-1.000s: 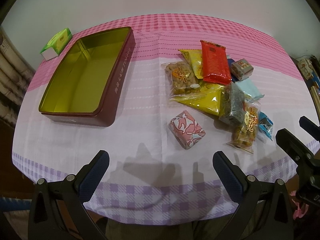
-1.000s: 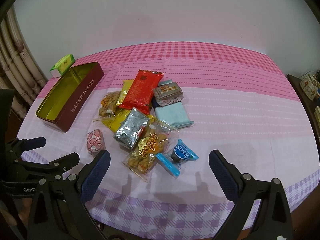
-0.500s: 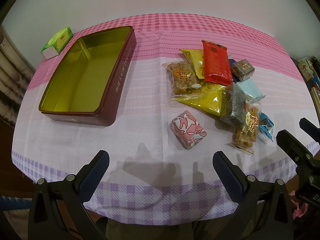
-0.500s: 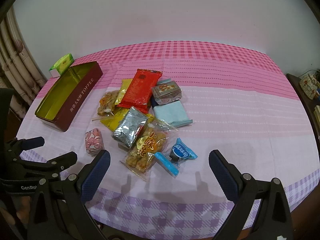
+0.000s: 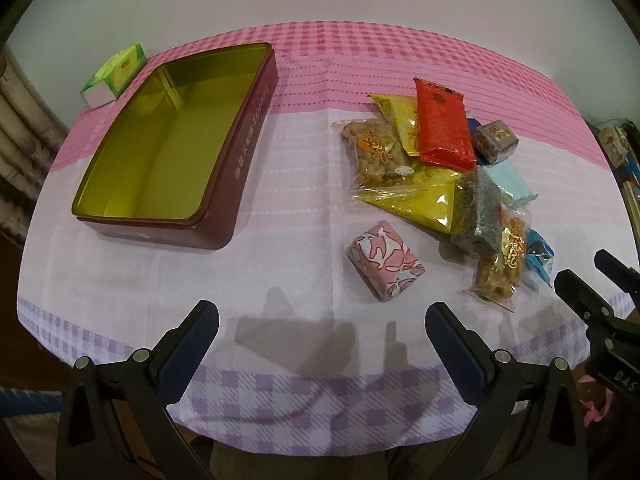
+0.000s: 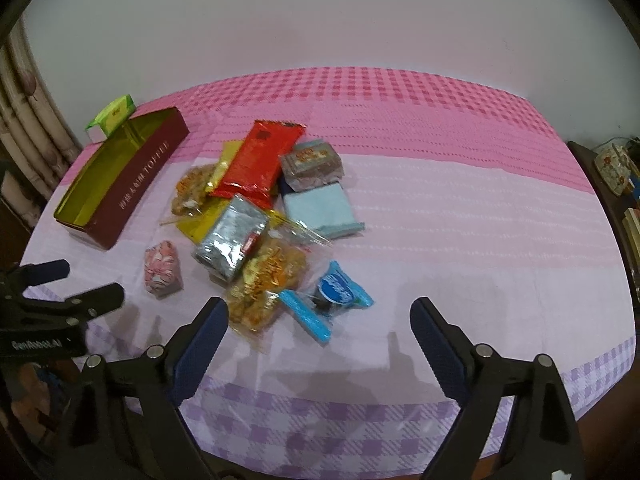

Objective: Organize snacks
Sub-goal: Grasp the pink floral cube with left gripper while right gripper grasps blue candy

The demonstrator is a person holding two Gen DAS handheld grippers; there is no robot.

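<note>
A plain white wall (image 6: pixel 320 16) stands behind the worktop (image 6: pixel 460 208), which a pink and lilac checked cloth covers. At the left hangs a pale patterned curtain (image 6: pixel 24 120). At the right stands dark wooden furniture (image 6: pixel 600 184).

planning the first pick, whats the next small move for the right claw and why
Probably ease the right claw, now closing with nothing between its jaws, down over the blue-wrapped candy: it lies nearest, at the pile's edge, and the tin is empty.
</note>
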